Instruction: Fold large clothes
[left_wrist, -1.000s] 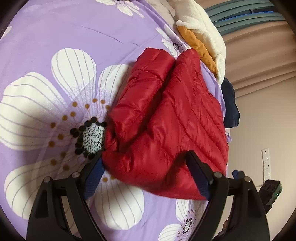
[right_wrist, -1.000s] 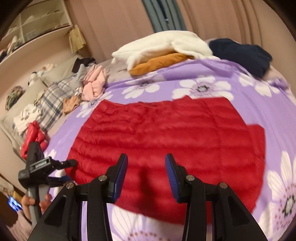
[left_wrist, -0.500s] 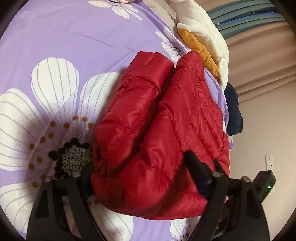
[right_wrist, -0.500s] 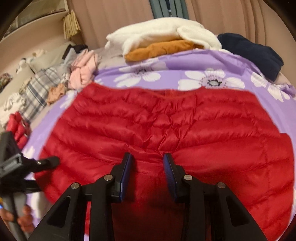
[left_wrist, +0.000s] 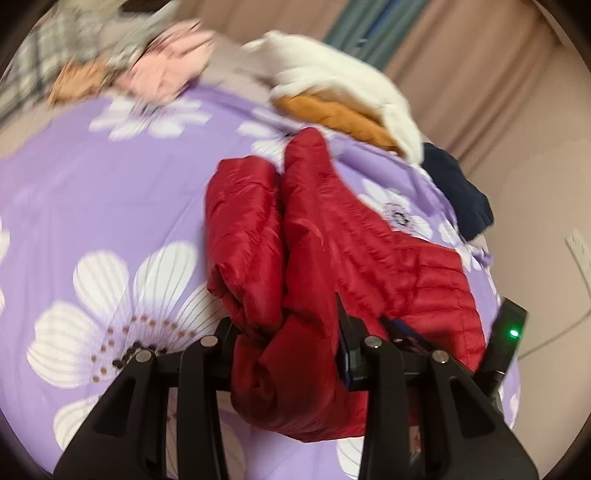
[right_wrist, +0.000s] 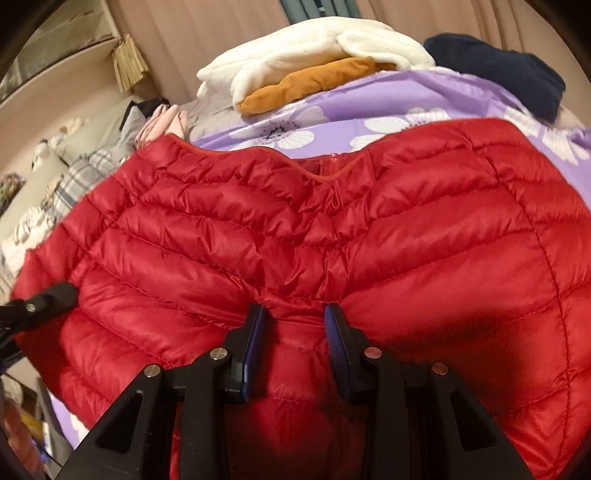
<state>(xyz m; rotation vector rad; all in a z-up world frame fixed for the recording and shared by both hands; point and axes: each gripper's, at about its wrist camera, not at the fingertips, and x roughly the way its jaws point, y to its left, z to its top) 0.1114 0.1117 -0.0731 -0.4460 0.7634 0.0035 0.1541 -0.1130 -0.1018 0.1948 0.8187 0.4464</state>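
Observation:
A red quilted down jacket (left_wrist: 332, 266) lies on the purple flowered bedspread (left_wrist: 96, 206). In the left wrist view my left gripper (left_wrist: 286, 332) is shut on a bunched fold at the jacket's near end, with a folded sleeve beside it. In the right wrist view the red jacket (right_wrist: 295, 229) fills the frame. My right gripper (right_wrist: 293, 325) is shut on its near edge, with a thick fold of fabric between the blue pads. The left gripper (right_wrist: 40, 302) shows at the jacket's left edge.
A white fleece (right_wrist: 306, 55) over an orange garment (right_wrist: 314, 83) and a navy garment (right_wrist: 509, 79) lie at the far edge of the bed. Pink clothes (left_wrist: 166, 70) and plaid clothes (left_wrist: 48, 48) lie at the far left. Curtains hang behind.
My left gripper has closed on the jacket's near end and swung its view toward the far clothes pile. My right gripper has gone further onto the jacket and holds its edge.

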